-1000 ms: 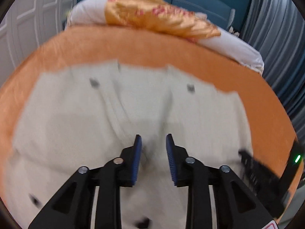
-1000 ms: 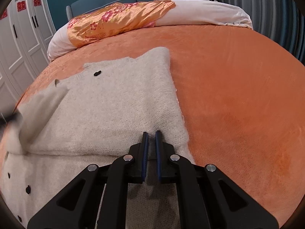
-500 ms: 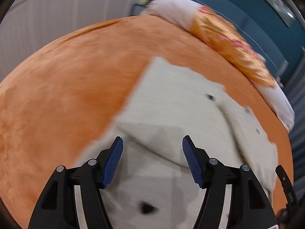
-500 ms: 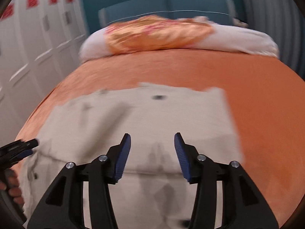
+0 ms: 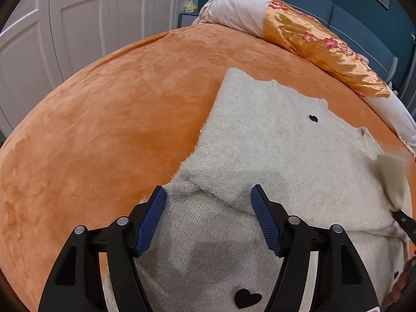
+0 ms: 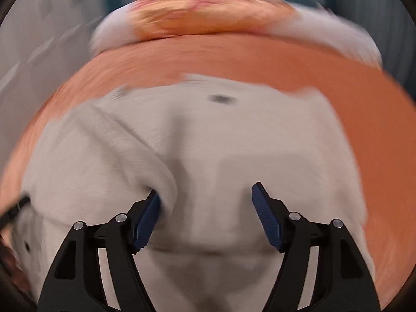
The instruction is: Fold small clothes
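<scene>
A cream knit cardigan (image 5: 273, 140) with small black hearts lies partly folded on the orange bed cover (image 5: 104, 119). A sleeve is folded across its body. My left gripper (image 5: 208, 202) is open and empty, just above the cardigan's left folded edge. My right gripper (image 6: 205, 202) is open above the cardigan (image 6: 234, 140); a fold of knit rests against its left pad (image 6: 148, 218), and the view is blurred by motion. The right gripper's tip (image 5: 403, 221) shows at the far right of the left wrist view.
A white duvet roll with an orange floral satin cloth (image 5: 319, 41) lies at the head of the bed. White wardrobe doors (image 5: 78, 20) stand to the left. A blue headboard (image 5: 351, 13) is behind. Bare orange cover lies left of the cardigan.
Both grippers have opened wide. The right one let go of the cardigan's folded edge and swung left over its middle. The left one swung to the cardigan's left edge.
</scene>
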Available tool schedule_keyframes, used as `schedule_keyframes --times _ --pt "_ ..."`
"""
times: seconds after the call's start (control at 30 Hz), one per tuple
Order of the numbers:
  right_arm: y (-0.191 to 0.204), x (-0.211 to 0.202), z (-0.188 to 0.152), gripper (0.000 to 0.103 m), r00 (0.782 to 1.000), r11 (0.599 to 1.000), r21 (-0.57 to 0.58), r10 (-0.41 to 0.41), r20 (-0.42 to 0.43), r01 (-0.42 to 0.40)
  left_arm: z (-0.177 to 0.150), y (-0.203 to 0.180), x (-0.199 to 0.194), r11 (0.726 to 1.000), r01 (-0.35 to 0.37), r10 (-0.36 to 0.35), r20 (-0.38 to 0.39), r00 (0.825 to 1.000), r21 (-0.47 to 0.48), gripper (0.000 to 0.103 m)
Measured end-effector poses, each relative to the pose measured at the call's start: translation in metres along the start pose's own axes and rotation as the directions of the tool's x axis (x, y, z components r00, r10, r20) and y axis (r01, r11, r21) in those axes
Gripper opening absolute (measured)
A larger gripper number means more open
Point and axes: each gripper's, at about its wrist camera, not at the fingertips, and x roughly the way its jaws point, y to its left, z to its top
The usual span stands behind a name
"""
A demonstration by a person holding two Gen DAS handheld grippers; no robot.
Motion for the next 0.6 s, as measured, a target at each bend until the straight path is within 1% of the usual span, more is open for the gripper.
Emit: schedule_keyframes --times 0.03,0.07,0.1,0.13,0.17,0.23,0.3,0.33,0.4,0.43,0.47,0.5,0.53,0.57,0.6 --pt "-0.016 -0.006 -0.003 0.065 0.999 0.998 0.039 -0.049 0.009 0.049 0.0 -0.001 -0.001 1.0 -0.004 0.004 -0.001 1.0 0.002 0.067" --pt "-0.027 -0.01 -0.006 0.065 0.998 0.996 0.057 -0.07 0.011 0.069 0.0 -0.002 -0.002 1.0 -0.001 0.001 -0.003 1.0 0.001 0.068" --pt "-0.039 -0.014 -0.008 0.064 0.999 0.996 0.076 -0.037 0.008 0.036 0.0 -0.001 -0.002 1.0 0.006 -0.006 -0.004 1.0 -0.007 0.068" --pt "-0.045 -0.018 -0.01 0.064 1.0 0.996 0.093 0.004 0.009 -0.005 0.0 0.0 -0.004 0.999 0.032 -0.033 -0.012 0.999 -0.033 0.068" --pt "-0.048 -0.021 -0.011 0.064 1.0 0.994 0.103 0.025 0.015 -0.026 0.0 0.0 -0.006 0.997 0.054 -0.055 -0.02 0.998 -0.055 0.069" --pt "-0.048 -0.024 -0.01 0.066 0.998 0.992 0.109 0.065 0.014 -0.066 0.0 0.007 -0.007 0.978 0.136 -0.146 -0.053 0.988 -0.156 0.069" --pt "-0.048 -0.021 -0.006 0.066 0.994 0.985 0.134 0.113 0.003 -0.112 -0.001 0.011 -0.005 0.958 0.172 -0.193 -0.071 0.979 -0.229 0.069" --pt "-0.049 -0.016 -0.002 0.066 0.99 0.977 0.162 0.144 -0.005 -0.141 0.0 0.014 -0.003 0.947 0.18 -0.207 -0.078 0.975 -0.266 0.069" --pt "-0.046 -0.009 0.006 0.066 0.985 0.965 0.199 0.175 -0.005 -0.171 0.005 0.017 0.0 0.932 0.189 -0.226 -0.089 0.97 -0.308 0.069" --pt "-0.042 -0.005 0.01 0.066 0.985 0.964 0.205 0.172 -0.005 -0.167 0.008 0.018 0.001 0.928 0.193 -0.233 -0.093 0.968 -0.32 0.069" --pt "-0.038 -0.002 0.016 0.061 0.987 0.967 0.2 0.164 -0.008 -0.159 0.012 0.018 0.002 0.921 0.2 -0.244 -0.095 0.965 -0.334 0.068" --pt "-0.036 0.003 0.021 0.054 0.987 0.969 0.192 0.162 -0.016 -0.156 0.017 0.018 0.006 0.914 0.208 -0.258 -0.102 0.961 -0.348 0.064" --pt "-0.033 0.009 0.026 0.037 0.987 0.972 0.183 0.157 -0.035 -0.148 0.022 0.018 0.008 0.913 0.211 -0.263 -0.108 0.959 -0.35 0.059" --pt "-0.031 0.015 0.032 0.012 0.988 0.975 0.174 0.147 -0.054 -0.136 0.028 0.016 0.013 0.914 0.212 -0.267 -0.12 0.956 -0.347 0.034" --pt "-0.026 0.016 0.039 0.009 0.987 0.977 0.164 0.148 -0.06 -0.137 0.032 0.016 0.015 0.917 0.209 -0.265 -0.127 0.956 -0.341 0.008"
